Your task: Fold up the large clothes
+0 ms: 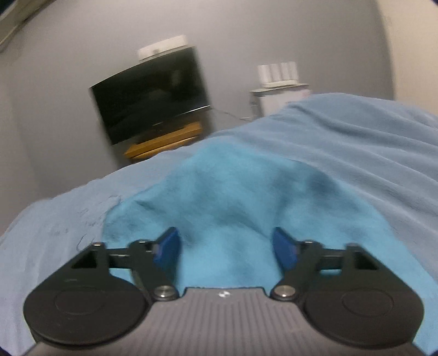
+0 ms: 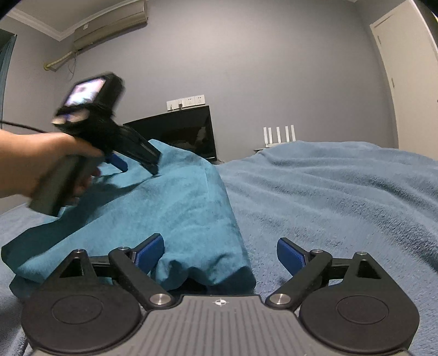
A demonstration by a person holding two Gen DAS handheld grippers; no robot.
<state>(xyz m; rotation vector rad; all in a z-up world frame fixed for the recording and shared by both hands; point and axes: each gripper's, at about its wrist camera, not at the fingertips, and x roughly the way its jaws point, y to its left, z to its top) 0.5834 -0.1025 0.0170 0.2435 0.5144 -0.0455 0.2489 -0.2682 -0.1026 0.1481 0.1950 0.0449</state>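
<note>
A teal fleece cloth lies folded in a thick bundle on a pale blue blanket. My right gripper stands open low over the bundle's near corner, with the cloth's edge lying between its blue pads and no grip on it. In the left wrist view the same teal cloth fills the middle, and my left gripper is open just above it, holding nothing. The right wrist view also shows the left gripper, blurred, in a person's hand over the bundle's far side.
A dark television stands against the grey wall on a wooden stand. A white router sits right of it. A door is at the far right, an air conditioner high on the left wall.
</note>
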